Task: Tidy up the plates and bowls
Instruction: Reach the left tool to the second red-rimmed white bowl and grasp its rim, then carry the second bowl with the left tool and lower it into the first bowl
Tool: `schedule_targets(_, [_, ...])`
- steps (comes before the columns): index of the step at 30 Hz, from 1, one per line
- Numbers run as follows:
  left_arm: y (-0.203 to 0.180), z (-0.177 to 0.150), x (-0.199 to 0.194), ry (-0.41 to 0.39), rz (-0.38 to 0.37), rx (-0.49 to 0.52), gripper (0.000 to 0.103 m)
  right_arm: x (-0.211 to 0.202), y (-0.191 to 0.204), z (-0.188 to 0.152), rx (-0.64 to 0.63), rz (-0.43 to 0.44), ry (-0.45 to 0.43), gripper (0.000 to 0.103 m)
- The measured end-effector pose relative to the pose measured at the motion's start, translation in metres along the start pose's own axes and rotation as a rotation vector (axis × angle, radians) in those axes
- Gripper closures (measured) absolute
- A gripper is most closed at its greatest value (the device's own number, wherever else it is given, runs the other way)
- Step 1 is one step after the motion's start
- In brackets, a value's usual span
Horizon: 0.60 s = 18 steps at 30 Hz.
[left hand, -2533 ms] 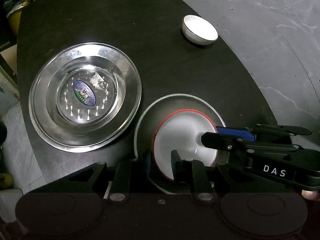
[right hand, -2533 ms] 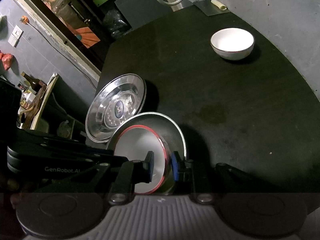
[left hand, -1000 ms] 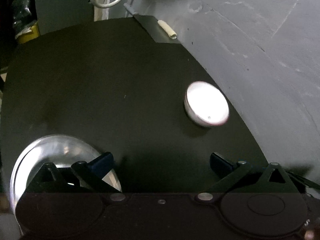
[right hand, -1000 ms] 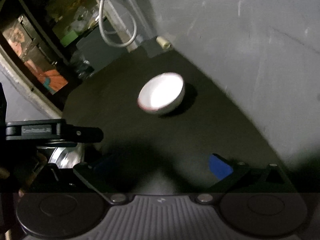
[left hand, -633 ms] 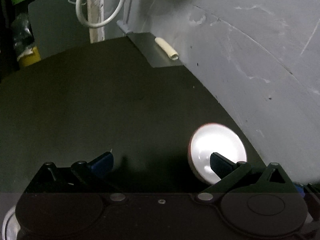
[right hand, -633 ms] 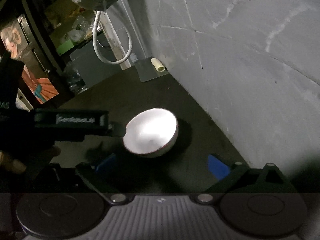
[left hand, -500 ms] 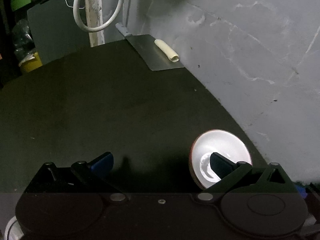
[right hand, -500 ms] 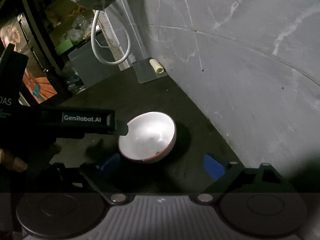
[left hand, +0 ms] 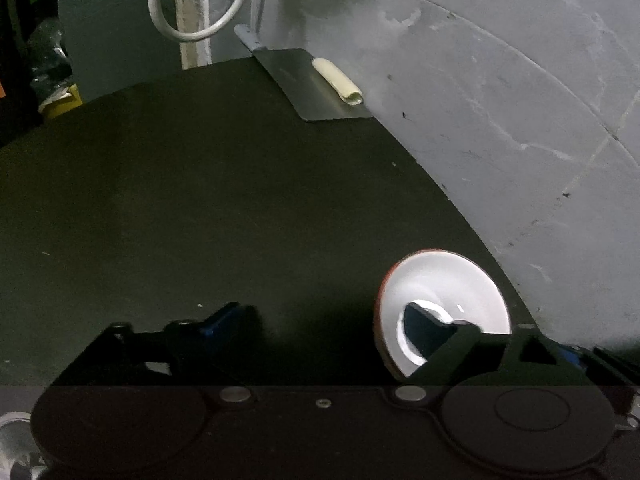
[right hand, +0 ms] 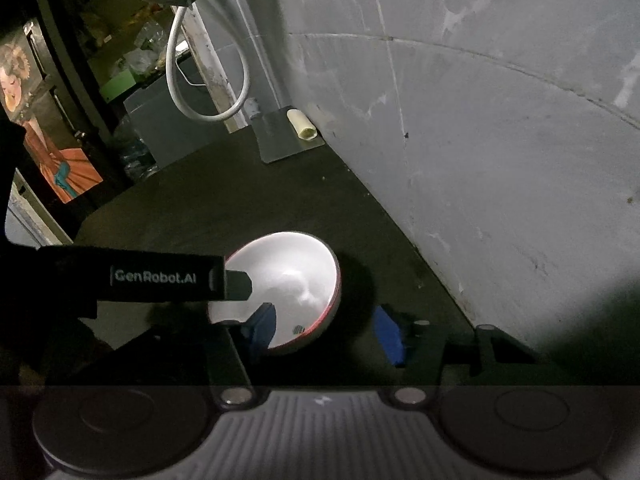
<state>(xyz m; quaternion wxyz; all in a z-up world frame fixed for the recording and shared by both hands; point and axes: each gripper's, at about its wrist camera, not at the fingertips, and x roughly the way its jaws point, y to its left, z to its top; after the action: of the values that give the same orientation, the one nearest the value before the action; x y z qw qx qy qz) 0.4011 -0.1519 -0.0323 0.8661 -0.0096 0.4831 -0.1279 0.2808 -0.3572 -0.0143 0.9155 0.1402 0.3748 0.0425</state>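
A white bowl with a red rim [left hand: 444, 300] stands on the black table [left hand: 200, 200] near the grey wall. My left gripper [left hand: 320, 320] is open; its right finger [left hand: 428, 332] reaches inside the bowl, its left finger lies over bare table. In the right wrist view the same bowl [right hand: 292, 276] sits between the jaws of my open right gripper [right hand: 326, 330]: the left pad [right hand: 262, 326] is inside the bowl, the right pad [right hand: 390, 336] outside it. The left gripper's finger [right hand: 236, 284] enters the bowl from the left.
A metal sheet with a rolled cream object [left hand: 338, 82] lies at the table's far edge by the wall [left hand: 500, 100]. A white hose loop [left hand: 192, 20] hangs behind. A steel plate's edge [left hand: 16, 440] shows at bottom left.
Both grippers left the red-rimmed plate on the steel plates and moved to the white bowl. In the last half second the right gripper narrowed around the bowl's wall and came closer.
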Motion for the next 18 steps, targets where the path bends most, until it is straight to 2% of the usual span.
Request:
schedule_targets(2, [-0.002, -0.001, 0.002, 0.01, -0.018, 0.003, 0.027, 0.003, -0.001, 0.001, 0.004, 0.007, 0.005, 0.052])
schedule_targets(5, [-0.007, -0.002, 0.004, 0.018, -0.042, 0.004, 0.042, 0.005, -0.002, 0.001, 0.013, 0.019, 0.013, 0.063])
schedule_targets(7, [-0.01, -0.003, 0.004, 0.018, -0.059, 0.011, 0.057, 0.005, -0.003, 0.001, 0.022, 0.032, 0.014, 0.066])
schedule_targets(11, [-0.011, -0.004, 0.004, 0.027, -0.116, -0.005, 0.073, 0.007, -0.003, 0.002, 0.037, 0.046, 0.015, 0.073])
schedule_targets(12, [-0.011, -0.005, 0.003, 0.03, -0.134, -0.012, 0.08, 0.007, -0.003, 0.002, 0.04, 0.045, 0.014, 0.074])
schedule_targets(18, [-0.013, -0.013, -0.008, 0.02, -0.159, -0.008, 0.082, -0.002, -0.003, -0.004, 0.066, 0.049, 0.014, 0.079])
